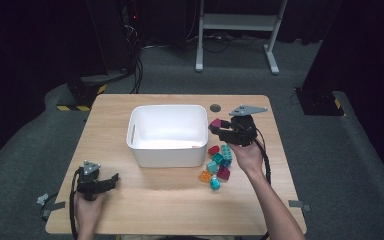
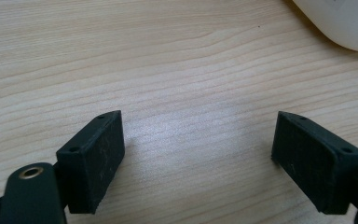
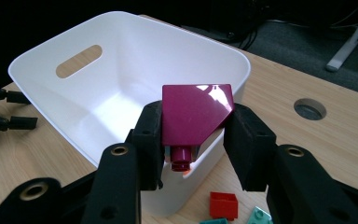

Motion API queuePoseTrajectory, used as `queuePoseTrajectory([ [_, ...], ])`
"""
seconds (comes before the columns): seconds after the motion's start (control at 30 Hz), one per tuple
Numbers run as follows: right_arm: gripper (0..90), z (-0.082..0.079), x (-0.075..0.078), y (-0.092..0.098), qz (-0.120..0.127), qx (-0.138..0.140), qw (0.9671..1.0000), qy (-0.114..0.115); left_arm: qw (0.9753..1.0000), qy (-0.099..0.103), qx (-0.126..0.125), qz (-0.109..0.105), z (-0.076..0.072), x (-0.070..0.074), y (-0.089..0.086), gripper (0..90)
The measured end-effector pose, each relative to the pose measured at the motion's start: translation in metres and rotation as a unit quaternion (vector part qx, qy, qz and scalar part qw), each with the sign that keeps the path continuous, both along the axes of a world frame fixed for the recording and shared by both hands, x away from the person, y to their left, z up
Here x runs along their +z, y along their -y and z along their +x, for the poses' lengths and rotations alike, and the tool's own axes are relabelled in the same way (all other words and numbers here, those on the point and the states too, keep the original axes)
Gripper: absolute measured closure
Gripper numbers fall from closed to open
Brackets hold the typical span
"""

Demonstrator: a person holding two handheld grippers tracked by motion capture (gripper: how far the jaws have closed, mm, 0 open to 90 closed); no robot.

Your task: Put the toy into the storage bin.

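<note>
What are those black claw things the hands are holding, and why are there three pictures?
Those are grippers, pinching tools with two black jaws, and a person holds one in each hand. One picture comes from a camera up high, looking down on the wooden table. The other two come from small cameras riding on each gripper. On the table stand a white bin and a little pile of colourful toy blocks. The right gripper pinches a magenta block at the edge of the bin. The left gripper is open, with nothing between its jaws, low over bare wood.
</note>
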State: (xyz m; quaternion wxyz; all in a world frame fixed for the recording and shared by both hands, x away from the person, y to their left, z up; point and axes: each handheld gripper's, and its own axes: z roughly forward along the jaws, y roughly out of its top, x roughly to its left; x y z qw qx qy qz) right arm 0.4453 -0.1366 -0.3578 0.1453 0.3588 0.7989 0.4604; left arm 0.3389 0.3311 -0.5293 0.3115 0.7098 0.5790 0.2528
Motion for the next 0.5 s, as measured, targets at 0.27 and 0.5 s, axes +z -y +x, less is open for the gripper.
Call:
queuePoseTrajectory([
  [0.27, 59.0, 0.003, 0.005, -0.023, -0.023, 0.023, 0.9995, -0.003, 1.0, 0.001, 0.002, -0.001, 0.0, 0.0, 0.0, 17.8],
  [0.5, 59.0, 0.003, 0.008, -0.034, -0.027, 0.038, 0.9989, -0.002, 1.0, 0.001, 0.003, -0.001, 0.0, 0.0, 0.0, 18.3],
])
